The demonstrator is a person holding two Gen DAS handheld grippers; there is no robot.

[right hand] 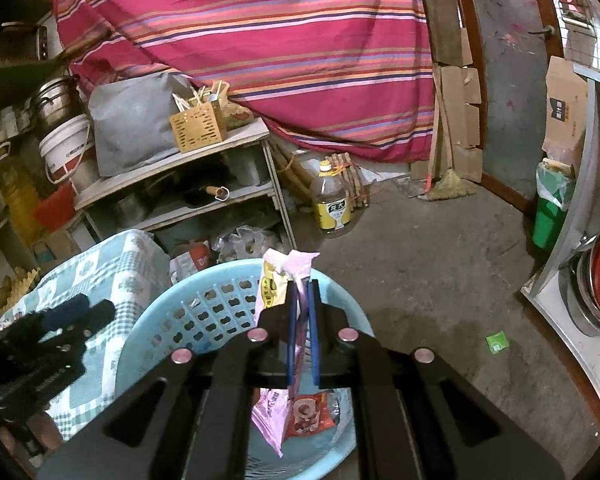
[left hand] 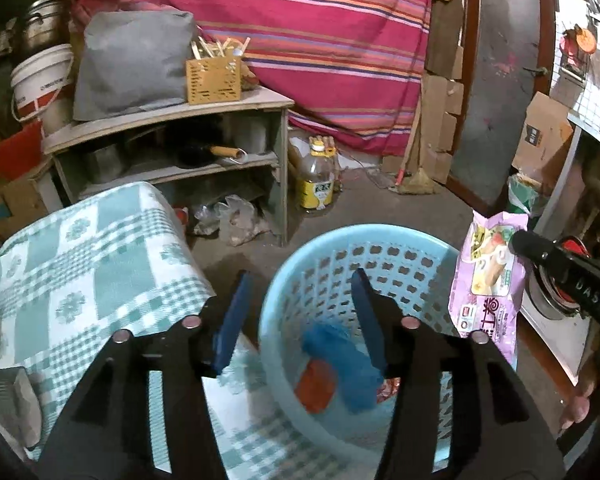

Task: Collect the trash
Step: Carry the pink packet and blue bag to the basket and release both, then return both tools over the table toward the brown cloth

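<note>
Over basket: I am spreading my empty left gripper, letting trash drop.
Right gripper: clenching pink wrapper, awaiting release.

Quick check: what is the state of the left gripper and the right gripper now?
Left gripper: open, nothing between its pads, above the blue basket.
Right gripper: shut on the pink snack wrapper, over the basket.
</note>
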